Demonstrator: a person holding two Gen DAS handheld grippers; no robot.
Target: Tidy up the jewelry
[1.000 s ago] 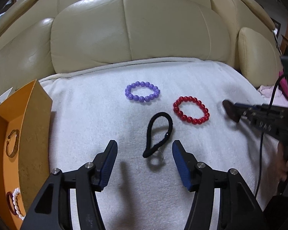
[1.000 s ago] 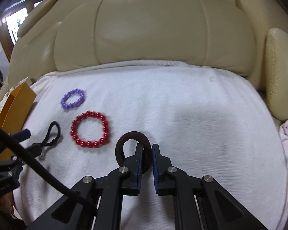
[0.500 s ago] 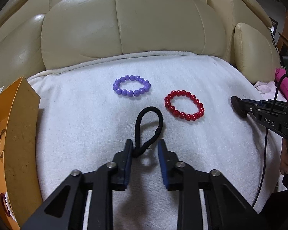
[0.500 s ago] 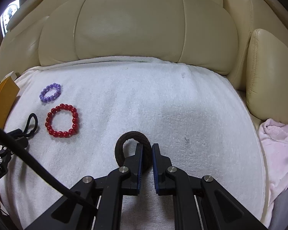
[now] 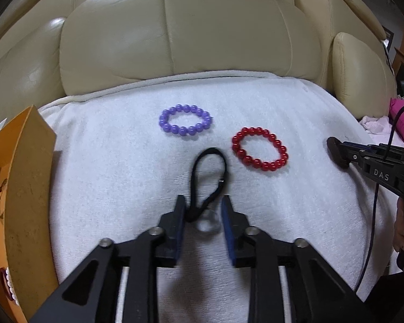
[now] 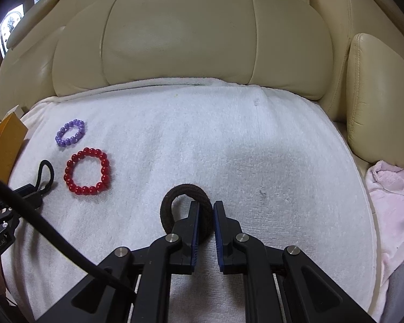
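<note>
A black cord loop (image 5: 209,177) with a clear ring (image 5: 208,222) at its near end lies on the white towel (image 5: 121,161). My left gripper (image 5: 203,211) straddles the cord's near end, jaws partly closed and still apart around it. A purple bead bracelet (image 5: 185,120) and a red bead bracelet (image 5: 259,148) lie beyond. My right gripper (image 6: 206,215) is shut on a brown hair tie (image 6: 180,199), held just above the towel (image 6: 256,148). The right view also shows the red bracelet (image 6: 86,171), the purple bracelet (image 6: 70,132) and the black cord (image 6: 44,175).
An orange tray (image 5: 27,188) stands at the towel's left edge with bracelets inside; it shows in the right view (image 6: 5,140) too. Cream leather sofa cushions (image 5: 175,40) rise behind. A pink cloth (image 6: 390,188) lies off the towel's right edge.
My left gripper has closed from wide open to a narrow gap around the black cord's near end and moved forward. My right gripper has kept its hold on the brown hair tie.
</note>
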